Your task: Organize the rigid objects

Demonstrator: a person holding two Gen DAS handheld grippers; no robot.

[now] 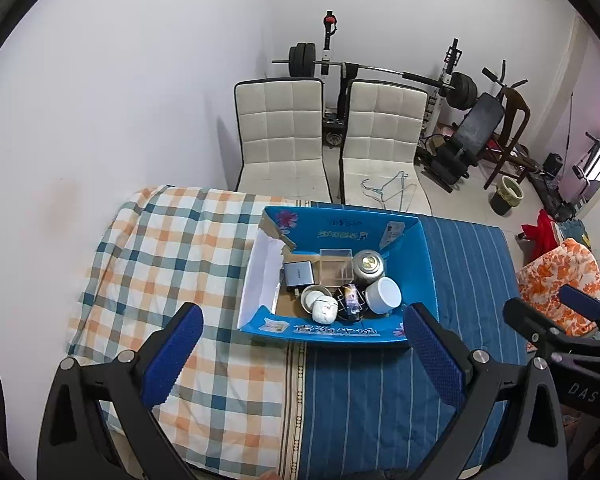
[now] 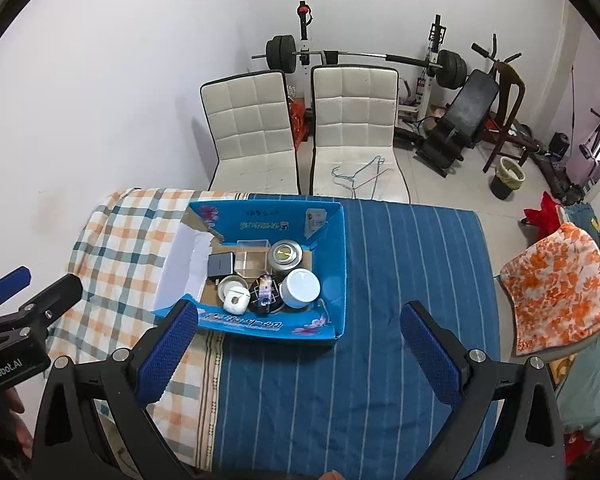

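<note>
A blue cardboard box (image 1: pixel 332 332) stands on the bed and holds several rigid objects: a grey power adapter (image 1: pixel 298 273), a clear plastic case (image 1: pixel 334 268), a round metal tin (image 1: pixel 367 265), a white cup (image 1: pixel 383 295), a white figurine (image 1: pixel 324 309) and a dark packet (image 1: pixel 350 299). The box also shows in the right wrist view (image 2: pixel 276 326). My left gripper (image 1: pixel 302 354) is open and empty, held above the bed just in front of the box. My right gripper (image 2: pixel 298 350) is open and empty, in front of the box and to its right.
The bed has a checked sheet (image 1: pixel 160 248) on the left and a blue striped sheet (image 1: pixel 460 280) on the right. Two white chairs (image 1: pixel 284 140) stand beyond the bed, wire hangers (image 1: pixel 388 188) on one. Gym equipment (image 1: pixel 460 92) and a bin (image 1: pixel 507 196) stand behind.
</note>
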